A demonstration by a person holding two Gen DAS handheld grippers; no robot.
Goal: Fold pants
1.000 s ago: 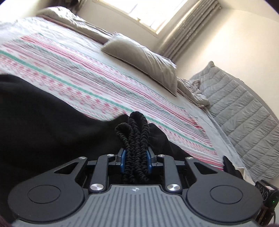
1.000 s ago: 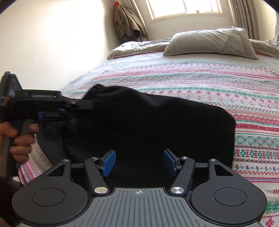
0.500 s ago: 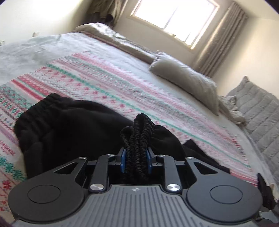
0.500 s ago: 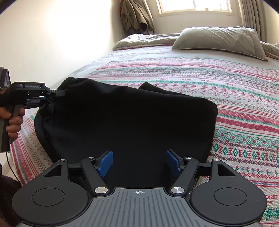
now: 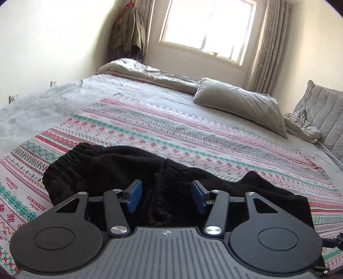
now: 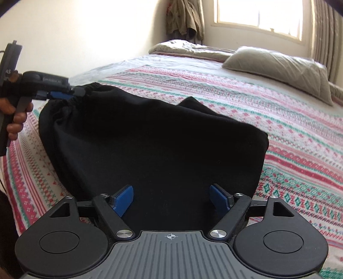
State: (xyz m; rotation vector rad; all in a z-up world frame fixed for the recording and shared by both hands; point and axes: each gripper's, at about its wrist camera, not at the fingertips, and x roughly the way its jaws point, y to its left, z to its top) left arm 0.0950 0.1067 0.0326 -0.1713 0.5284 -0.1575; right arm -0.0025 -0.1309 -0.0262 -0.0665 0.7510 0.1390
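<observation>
Black pants [image 6: 154, 141] lie folded on the patterned bedspread [image 6: 289, 133]. In the left wrist view the pants [image 5: 103, 169] spread in front of my left gripper [image 5: 167, 195], which is open, with the bunched elastic waistband [image 5: 165, 191] lying loose between its blue pads. In the right wrist view the left gripper [image 6: 62, 93] sits at the waistband corner at the far left. My right gripper [image 6: 171, 199] is open and empty, just above the near edge of the pants.
A grey pillow [image 5: 240, 109] and a rumpled duvet [image 5: 145, 73] lie at the head of the bed under the window. A quilted grey cushion [image 5: 323, 111] stands at the right. Clothes [image 6: 184, 17] hang in the corner. The wall runs along the left.
My left gripper has opened and let go of the waistband, which now lies on the bed. It swung left and lowered the pants. The right gripper stayed open over the near edge.
</observation>
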